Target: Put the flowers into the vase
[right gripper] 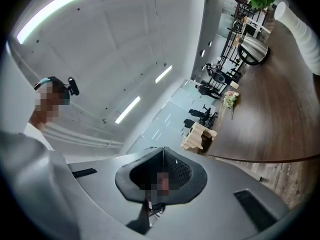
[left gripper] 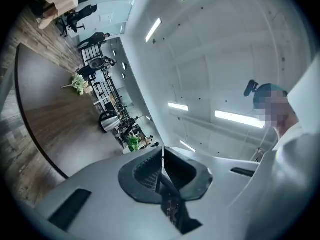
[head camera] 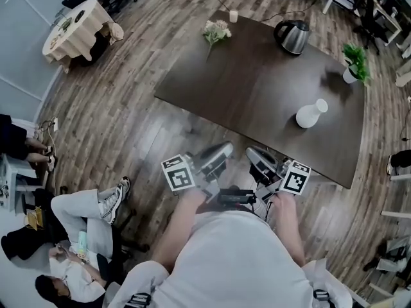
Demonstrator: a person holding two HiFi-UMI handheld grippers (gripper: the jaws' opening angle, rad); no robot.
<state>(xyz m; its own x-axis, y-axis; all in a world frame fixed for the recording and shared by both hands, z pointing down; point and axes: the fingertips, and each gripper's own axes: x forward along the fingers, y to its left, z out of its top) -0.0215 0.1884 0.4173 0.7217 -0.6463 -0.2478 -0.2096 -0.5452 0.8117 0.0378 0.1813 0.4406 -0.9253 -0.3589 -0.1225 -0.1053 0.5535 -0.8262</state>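
On the left gripper (head camera: 218,154), the dark fingers (left gripper: 145,171) are pressed together on nothing. On the right gripper (head camera: 258,156), the fingers (right gripper: 182,171) are pressed together too, and empty. Both grippers are just off the near edge of the dark brown wooden worktop (head camera: 257,88). The small bunch of pale flowers (head camera: 216,32) lies by the worktop's far left corner. The round white vase (head camera: 311,114) stands near its right side.
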